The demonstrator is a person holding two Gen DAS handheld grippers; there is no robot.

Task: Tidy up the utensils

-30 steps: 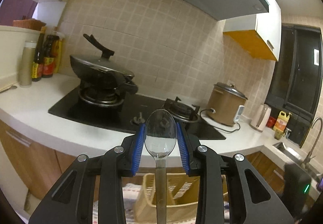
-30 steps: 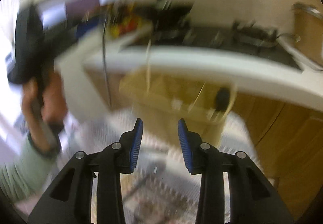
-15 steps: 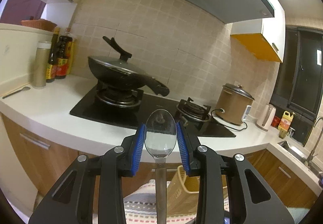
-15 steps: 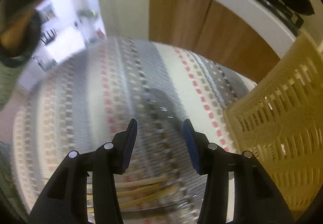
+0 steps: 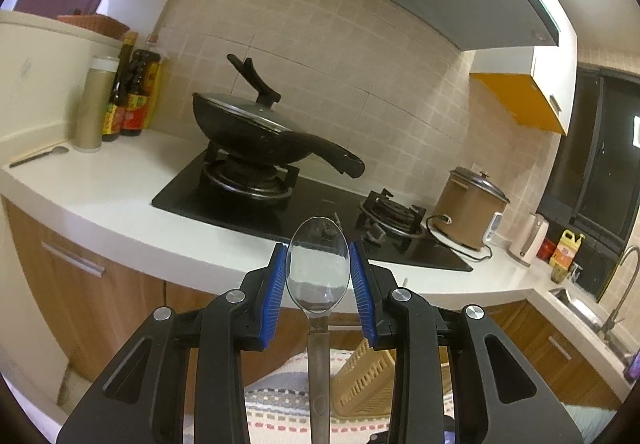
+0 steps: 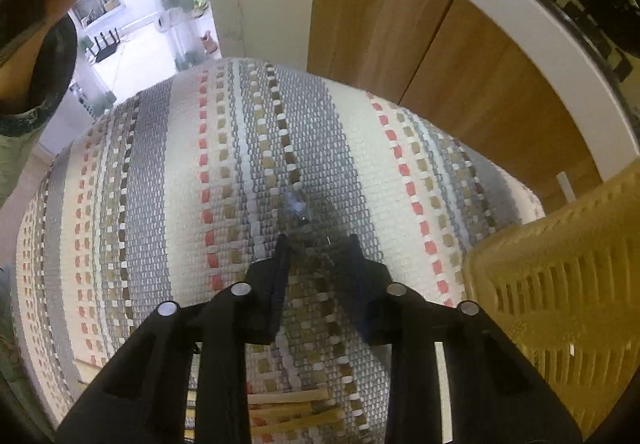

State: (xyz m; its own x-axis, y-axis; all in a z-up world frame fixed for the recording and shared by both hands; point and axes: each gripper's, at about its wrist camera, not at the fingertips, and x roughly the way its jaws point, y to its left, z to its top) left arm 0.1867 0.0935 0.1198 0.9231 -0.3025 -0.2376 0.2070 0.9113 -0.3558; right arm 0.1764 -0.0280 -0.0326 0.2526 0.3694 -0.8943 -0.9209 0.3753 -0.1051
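The left gripper (image 5: 319,276) clamps a spoon (image 5: 318,266) by its bowl (slippery metal); it could twist loose. The right gripper (image 6: 318,244) presses, fingers apart, around something blurred on the cloth (image 6: 160,184).

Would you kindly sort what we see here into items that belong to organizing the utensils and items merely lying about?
Belongs to the job:
spoon in left gripper
right gripper
chopsticks
yellow basket
striped cloth

Lying about:
wok
rice cooker
sauce bottles
kettle

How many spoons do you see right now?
2. A shiny metal spoon is clamped in the left claw, and a small grey spoon lies on the white countertop by the bottles. Others may be hidden.
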